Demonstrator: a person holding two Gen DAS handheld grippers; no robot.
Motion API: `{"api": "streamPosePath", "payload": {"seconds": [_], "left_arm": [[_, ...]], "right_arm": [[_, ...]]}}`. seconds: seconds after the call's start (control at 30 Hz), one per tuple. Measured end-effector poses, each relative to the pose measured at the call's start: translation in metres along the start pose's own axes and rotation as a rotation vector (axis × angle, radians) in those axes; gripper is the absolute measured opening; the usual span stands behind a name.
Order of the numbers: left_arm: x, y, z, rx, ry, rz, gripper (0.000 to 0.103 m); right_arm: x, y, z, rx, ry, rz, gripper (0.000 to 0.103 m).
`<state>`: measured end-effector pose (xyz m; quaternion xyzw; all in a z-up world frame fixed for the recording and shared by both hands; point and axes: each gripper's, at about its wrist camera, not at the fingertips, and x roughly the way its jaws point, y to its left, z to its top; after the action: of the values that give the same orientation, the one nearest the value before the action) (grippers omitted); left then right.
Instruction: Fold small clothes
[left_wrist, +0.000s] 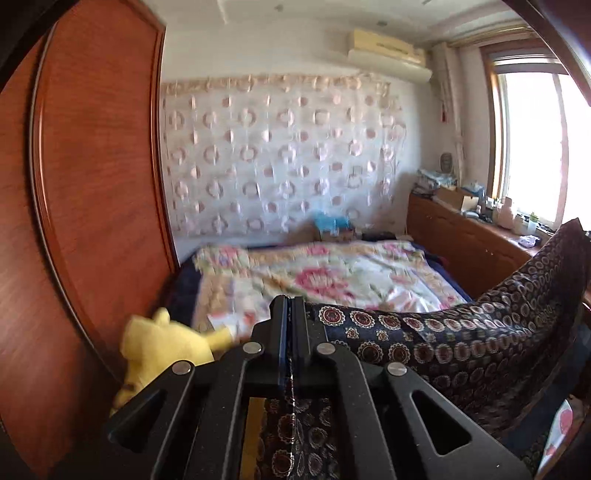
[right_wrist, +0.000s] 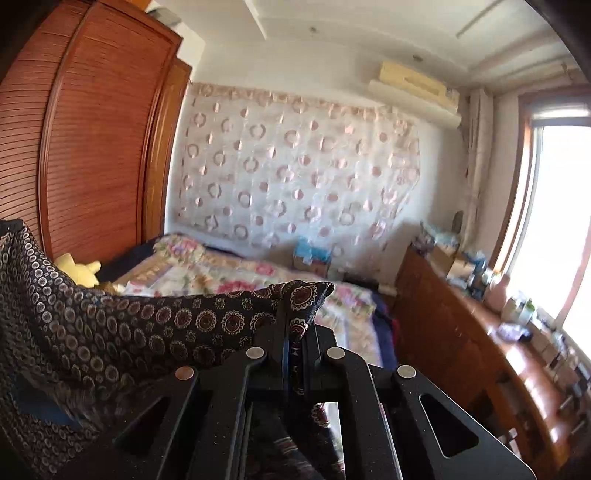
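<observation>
Both claws are gripping 1 dark patterned cloth (left_wrist: 461, 343) and holding it up above the bed (left_wrist: 332, 273). In the left wrist view, the left claw (left_wrist: 291, 314) is sitting at the lower middle of the frame, its jaws clenched on an edge of the cloth, which is running off to the right and rising toward the right edge of the frame. In the right wrist view, the right claw (right_wrist: 291, 332) is also at the lower middle, its jaws pinched on a corner of the cloth (right_wrist: 147, 325), which is sweeping away to the left and climbing up the left edge. Between the 2 grips the cloth is sagging in a shallow curve. Part of it is also hanging down under each claw, showing through the gaps in the black frames. A floral quilt (right_wrist: 229, 280) is covering the bed in the middle of both views. A yellow plush toy (left_wrist: 162, 347) is lying at the lower left of the left wrist view, beside the wooden wardrobe (left_wrist: 92, 166). A window (right_wrist: 554, 221) is glowing at the right, above a cluttered wooden cabinet (right_wrist: 461, 325).
</observation>
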<state>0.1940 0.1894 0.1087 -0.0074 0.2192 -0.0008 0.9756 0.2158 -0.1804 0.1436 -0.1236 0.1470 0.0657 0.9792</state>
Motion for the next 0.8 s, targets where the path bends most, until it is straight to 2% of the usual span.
{"api": "streamPosePath", "payload": {"seconds": [0.17, 0.27, 0.3, 0.37, 0.47, 0.63, 0.77, 0.8], "left_arm": [[0.051, 0.005, -0.06, -0.018, 0.168, -0.009, 0.002], [0.074, 0.003, -0.091, -0.03, 0.257, -0.013, 0.002], [0.075, 0.0, -0.098, -0.026, 0.267, -0.01, 0.002], [0.072, -0.005, -0.106, -0.015, 0.271, -0.014, 0.007], [0.059, -0.009, -0.116, -0.022, 0.267, -0.04, 0.01], [0.03, -0.02, -0.136, -0.014, 0.258, -0.094, 0.02], [0.004, -0.038, -0.159, 0.002, 0.253, -0.141, 0.036], [-0.001, -0.042, -0.165, 0.003, 0.254, -0.148, 0.036]], "right_arm": [[0.068, 0.024, -0.051, 0.027, 0.202, 0.052, 0.005], [0.106, 0.04, -0.091, 0.015, 0.372, 0.12, 0.01], [0.111, 0.044, -0.099, 0.007, 0.393, 0.114, 0.016], [0.115, 0.051, -0.111, -0.008, 0.417, 0.1, 0.022], [0.112, 0.05, -0.114, 0.01, 0.414, 0.119, 0.038], [0.057, 0.036, -0.141, 0.062, 0.381, 0.12, 0.042], [0.036, 0.021, -0.177, 0.094, 0.403, 0.144, 0.042], [0.029, 0.021, -0.187, 0.097, 0.415, 0.165, 0.042]]}}
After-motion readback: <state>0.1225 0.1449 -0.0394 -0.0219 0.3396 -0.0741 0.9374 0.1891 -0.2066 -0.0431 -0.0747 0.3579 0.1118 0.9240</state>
